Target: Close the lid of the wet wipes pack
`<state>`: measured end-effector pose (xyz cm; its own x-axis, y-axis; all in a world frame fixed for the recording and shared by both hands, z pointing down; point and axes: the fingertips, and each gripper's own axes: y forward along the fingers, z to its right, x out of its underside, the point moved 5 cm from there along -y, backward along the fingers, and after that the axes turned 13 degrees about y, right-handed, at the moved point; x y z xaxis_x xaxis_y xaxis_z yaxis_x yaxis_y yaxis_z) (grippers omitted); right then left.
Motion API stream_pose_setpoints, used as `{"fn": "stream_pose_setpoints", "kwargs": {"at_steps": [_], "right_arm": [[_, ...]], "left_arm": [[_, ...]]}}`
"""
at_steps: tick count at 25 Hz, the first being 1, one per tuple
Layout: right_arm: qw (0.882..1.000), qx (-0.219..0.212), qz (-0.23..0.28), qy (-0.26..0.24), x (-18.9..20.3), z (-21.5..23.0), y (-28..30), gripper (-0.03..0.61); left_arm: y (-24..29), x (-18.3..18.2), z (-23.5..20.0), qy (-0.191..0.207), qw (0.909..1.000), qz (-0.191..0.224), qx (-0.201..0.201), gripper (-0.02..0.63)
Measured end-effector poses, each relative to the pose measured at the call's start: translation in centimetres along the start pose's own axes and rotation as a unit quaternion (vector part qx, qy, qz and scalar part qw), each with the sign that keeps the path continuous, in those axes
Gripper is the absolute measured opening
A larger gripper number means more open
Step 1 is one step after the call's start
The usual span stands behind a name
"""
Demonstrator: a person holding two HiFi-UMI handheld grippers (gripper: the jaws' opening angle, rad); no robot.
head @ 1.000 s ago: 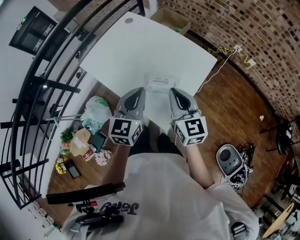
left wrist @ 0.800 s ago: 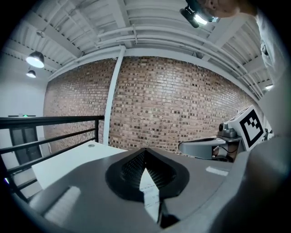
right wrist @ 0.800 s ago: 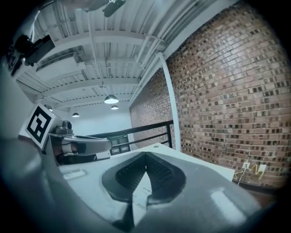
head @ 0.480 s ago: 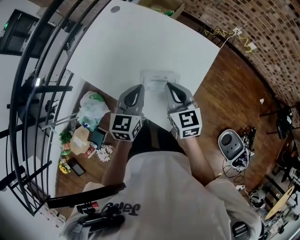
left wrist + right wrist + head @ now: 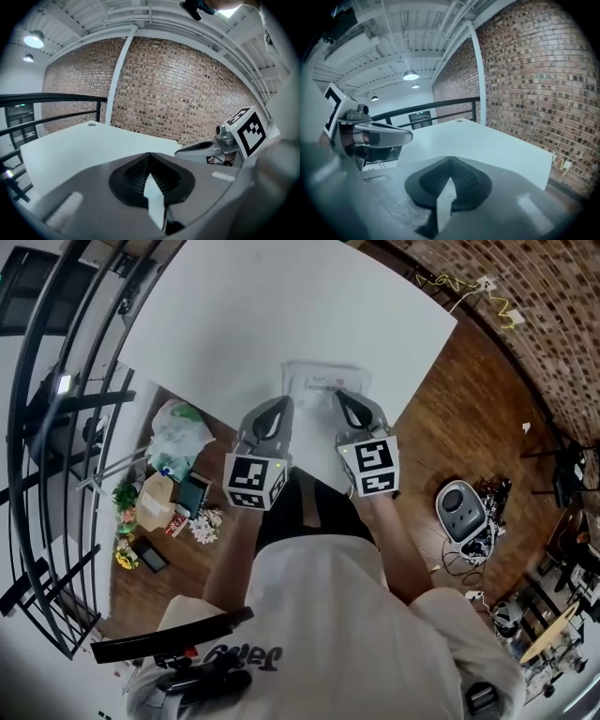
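Observation:
The wet wipes pack (image 5: 323,381), pale and flat with a small red mark, lies near the front edge of the white table (image 5: 244,315). In the head view my left gripper (image 5: 279,401) is just short of the pack's near left corner. My right gripper (image 5: 339,395) sits at its near right side. Both point forward, side by side. In each gripper view the dark ribbed pads meet at the tip with nothing between them, and the pack is hidden. The left gripper view shows the right gripper (image 5: 206,146) beside it. The lid's state is too small to tell.
Below the table's left edge the wooden floor holds a plastic bag (image 5: 178,442), a box (image 5: 157,507) and small clutter. A grey round device (image 5: 457,510) with cables lies at the right. Black railings (image 5: 56,381) run along the left, a brick wall (image 5: 553,296) at the right.
The head view has tipped, so the table and pack sit lower and nearer. Both grippers have edged forward and their tips now reach the pack's near edge. Jaws unchanged.

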<state>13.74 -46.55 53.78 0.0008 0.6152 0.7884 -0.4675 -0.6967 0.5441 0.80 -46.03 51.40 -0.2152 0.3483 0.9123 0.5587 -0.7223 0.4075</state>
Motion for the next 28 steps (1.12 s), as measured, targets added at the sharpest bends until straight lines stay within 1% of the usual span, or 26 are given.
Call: {"fn": "stream_pose_setpoints", "kwargs": {"at_steps": [5,10,17,21,25,28], "right_arm": [[1.0,0.003,-0.012,0.007,1.3,0.4,1.3,-0.011],[1.0,0.003,-0.023,0.01,2.4,0.2,2.1,-0.011],[0.999,0.003,-0.043,0.015,4.1,0.4,2.9,-0.011],[0.998,0.003,-0.049,0.042,4.9,0.5,3.2,-0.011],[0.998,0.005,-0.057,0.034,5.4,0.7,3.7,-0.011],[0.998,0.003,-0.056,0.039,5.6,0.8,3.8,-0.011]], "left_arm": [[0.8,1.7,-0.2,-0.017,0.9997,-0.012,0.009,0.017],[0.9,2.8,-0.1,-0.027,0.9994,-0.019,0.011,0.017],[1.4,3.1,0.1,-0.033,0.9992,-0.018,0.01,0.017],[1.4,3.4,0.2,-0.034,0.9991,-0.022,0.012,0.017],[1.7,4.1,0.2,-0.032,0.999,-0.028,0.013,0.017],[1.9,4.6,0.2,-0.035,0.9988,-0.031,0.014,0.017]]}}
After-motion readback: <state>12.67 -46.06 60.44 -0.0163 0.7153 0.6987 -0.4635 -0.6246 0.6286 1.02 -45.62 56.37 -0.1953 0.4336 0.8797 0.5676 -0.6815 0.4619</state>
